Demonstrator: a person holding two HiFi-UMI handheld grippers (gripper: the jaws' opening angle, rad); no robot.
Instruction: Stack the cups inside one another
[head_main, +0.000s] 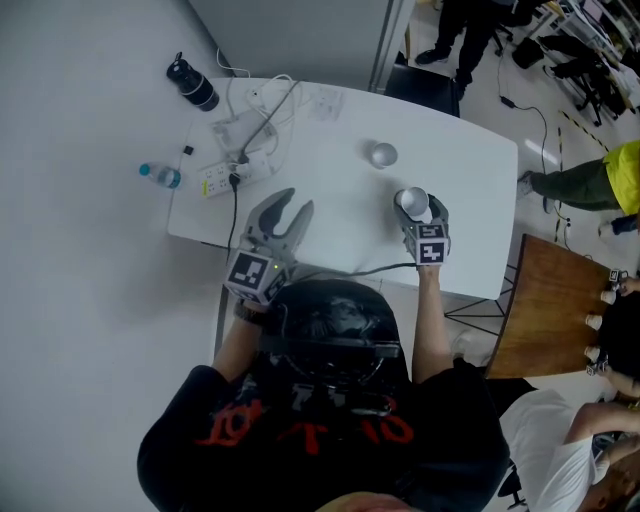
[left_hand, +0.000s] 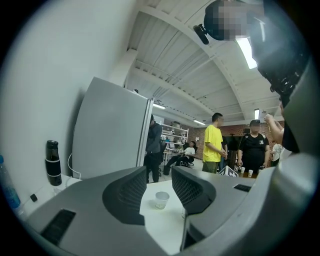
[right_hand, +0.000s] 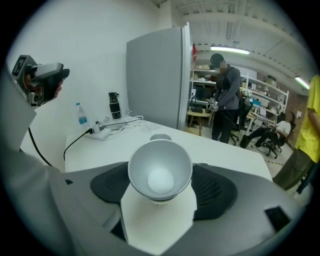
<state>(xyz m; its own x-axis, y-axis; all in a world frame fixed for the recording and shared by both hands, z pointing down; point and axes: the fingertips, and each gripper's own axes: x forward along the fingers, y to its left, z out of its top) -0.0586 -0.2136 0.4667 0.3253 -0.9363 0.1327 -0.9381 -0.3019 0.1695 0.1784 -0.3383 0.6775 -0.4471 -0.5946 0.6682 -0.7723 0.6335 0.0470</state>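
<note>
A white paper cup (head_main: 412, 203) is held clear of the white table (head_main: 470, 230), with my right gripper (head_main: 421, 208) shut on its sides. In the right gripper view this cup (right_hand: 160, 171) faces the camera mouth first and is empty, with a jaw pad against each side. A second cup (head_main: 382, 155) stands upright on the table just beyond it, and its rim (right_hand: 160, 136) peeks over the held cup. My left gripper (head_main: 297, 203) hovers over the table's near left part, open and empty. In its own view the standing cup (left_hand: 161, 199) shows far off between the jaws.
A power strip with cables (head_main: 222, 178) lies at the table's far left. A black bottle (head_main: 193, 84) stands beyond the table's far left corner, a water bottle (head_main: 160, 175) by the left edge. A wooden table (head_main: 545, 300) with small cups and people stands on the right.
</note>
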